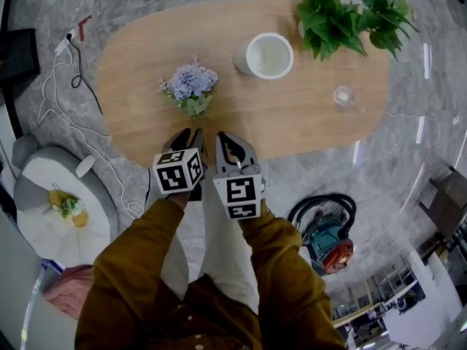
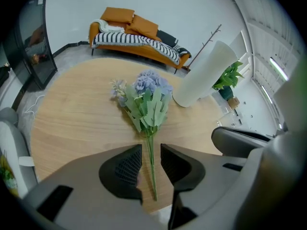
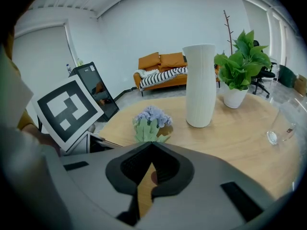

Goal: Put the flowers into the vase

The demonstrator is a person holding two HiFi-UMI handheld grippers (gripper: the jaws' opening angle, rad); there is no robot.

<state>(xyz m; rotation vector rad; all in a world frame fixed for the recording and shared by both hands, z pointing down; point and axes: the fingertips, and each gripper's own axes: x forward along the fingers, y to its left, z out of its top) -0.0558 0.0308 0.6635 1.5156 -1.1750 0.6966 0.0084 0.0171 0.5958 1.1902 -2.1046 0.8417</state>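
In the head view, the flowers (image 1: 191,86) lie flat on the oval wooden table (image 1: 306,122), well left of the white vase (image 1: 268,55), which stands apart from them with its mouth facing up. A potted plant (image 1: 350,17) stands at the far right end of the table and a clear glass (image 1: 344,97) sits nearer the edge. The left gripper (image 1: 188,135) and the right gripper (image 1: 226,143) hang side by side over the near edge of the table, just short of the bunch.

In the left gripper view, the left gripper (image 2: 151,150) has its jaws spread, and the thin green stem (image 2: 151,169) runs along the tabletop in the gap between them, with the pads clear of it on both sides. The lilac heads and green leaves fan out beyond, and the vase (image 2: 206,73) stands past them to the right. An orange sofa (image 2: 134,32) stands against the far wall.

In the right gripper view, the right gripper (image 3: 152,145) has its jaw tips pressed together with nothing in them. The bunch (image 3: 151,122) lies just beyond the tips, and the vase (image 3: 199,85) stands upright to the right of it.
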